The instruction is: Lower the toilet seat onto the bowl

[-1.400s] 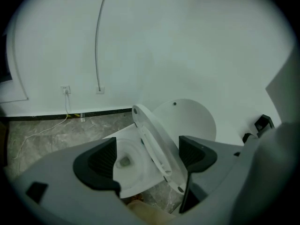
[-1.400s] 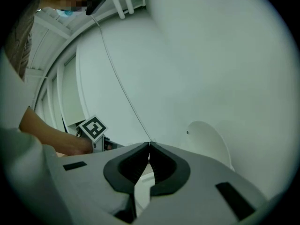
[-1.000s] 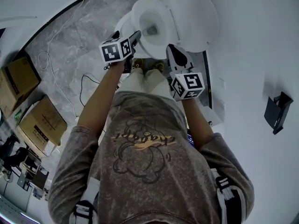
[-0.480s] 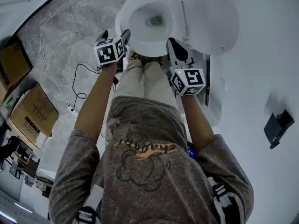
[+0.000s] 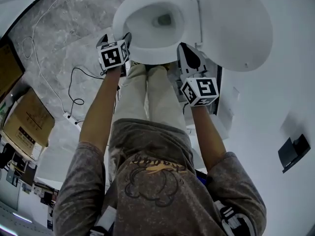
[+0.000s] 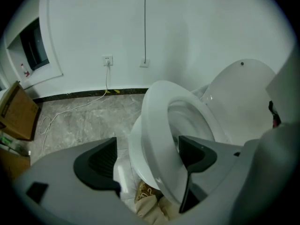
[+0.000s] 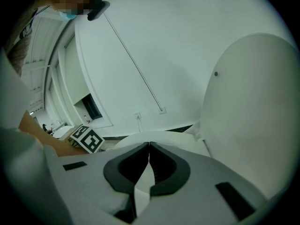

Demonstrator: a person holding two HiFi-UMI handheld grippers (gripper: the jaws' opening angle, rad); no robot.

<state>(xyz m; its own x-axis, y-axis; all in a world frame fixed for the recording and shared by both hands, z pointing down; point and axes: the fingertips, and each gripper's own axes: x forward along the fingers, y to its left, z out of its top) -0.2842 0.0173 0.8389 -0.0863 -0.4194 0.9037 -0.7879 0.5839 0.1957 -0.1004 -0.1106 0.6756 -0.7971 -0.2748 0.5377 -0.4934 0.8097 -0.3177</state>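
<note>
The white toilet seat (image 5: 129,44) is a ring over the bowl (image 6: 132,150); I cannot tell whether it rests fully on it. The lid (image 5: 236,26) stands open behind it. My left gripper (image 5: 127,39) is at the seat's front left. In the left gripper view this gripper (image 6: 147,159) is open, with the seat rim (image 6: 157,139) between its jaws: one jaw outside the ring, one inside. My right gripper (image 5: 183,51) hovers by the seat's right side near the hinge. In the right gripper view it (image 7: 149,145) is shut with nothing held, facing the seat (image 7: 145,137) and lid (image 7: 253,121).
The person's legs and shoes (image 5: 147,90) stand right before the bowl. Cables (image 5: 74,87) trail over the marble floor and cardboard boxes (image 5: 27,122) stand at the left. A black holder (image 5: 294,153) hangs on the right wall. Wall sockets (image 6: 108,60) sit beyond the toilet.
The head view has drawn closer to the toilet and both grippers have moved with it. The seat ring now covers more of the bowl than a second ago.
</note>
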